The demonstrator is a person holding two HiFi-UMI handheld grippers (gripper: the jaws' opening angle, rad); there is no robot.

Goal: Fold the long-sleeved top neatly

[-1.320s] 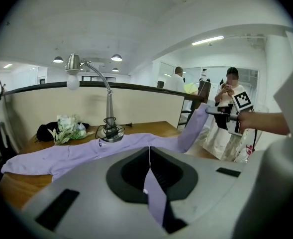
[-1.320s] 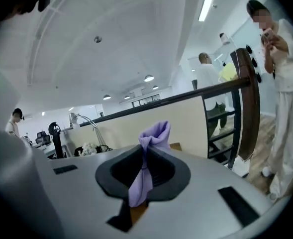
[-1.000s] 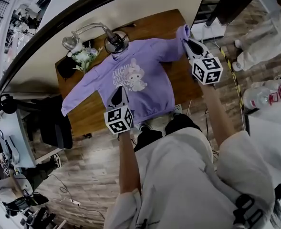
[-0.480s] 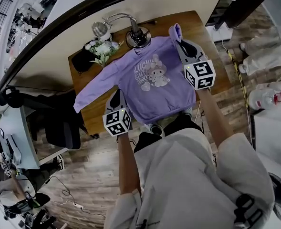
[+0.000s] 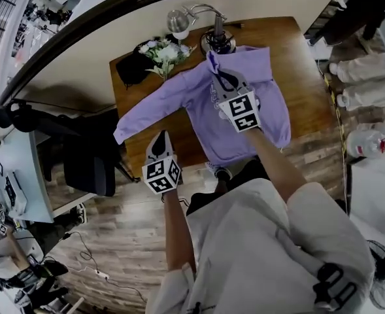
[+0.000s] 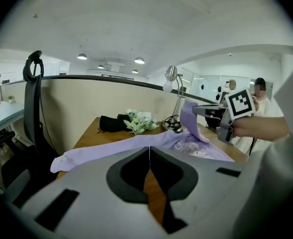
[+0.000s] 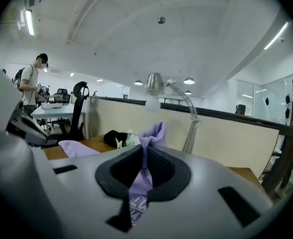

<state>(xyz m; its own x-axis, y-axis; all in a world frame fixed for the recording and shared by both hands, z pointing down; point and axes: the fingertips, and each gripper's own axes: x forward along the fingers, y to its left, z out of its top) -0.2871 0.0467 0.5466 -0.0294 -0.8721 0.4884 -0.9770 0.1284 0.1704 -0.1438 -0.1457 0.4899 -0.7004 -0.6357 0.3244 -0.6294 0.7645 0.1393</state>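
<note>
A lilac long-sleeved top (image 5: pixel 270 103) lies chest up on the wooden table (image 5: pixel 310 51). My right gripper (image 5: pixel 219 72) is shut on the cuff (image 7: pixel 152 132) of the top's right sleeve and holds it above the chest, so the sleeve is doubled over the body. The pinched cloth hangs down between its jaws. The other sleeve (image 5: pixel 151 106) lies stretched out to the left. My left gripper (image 5: pixel 158 137) is at the table's front edge, left of the hem. Its jaws are shut with nothing in them (image 6: pixel 149 151), and bare wood shows beneath.
At the table's back stand a desk lamp (image 5: pixel 178 20), a bunch of white flowers (image 5: pixel 163 50) and a black pouch (image 5: pixel 133 74). A black office chair (image 5: pixel 91 169) is left of the table. A partition wall runs behind it. Bare wood lies right of the top.
My right gripper carried the sleeve cuff from the table's right side leftward over the chest. My left gripper slid off the hem to the left, to the table's front edge.
</note>
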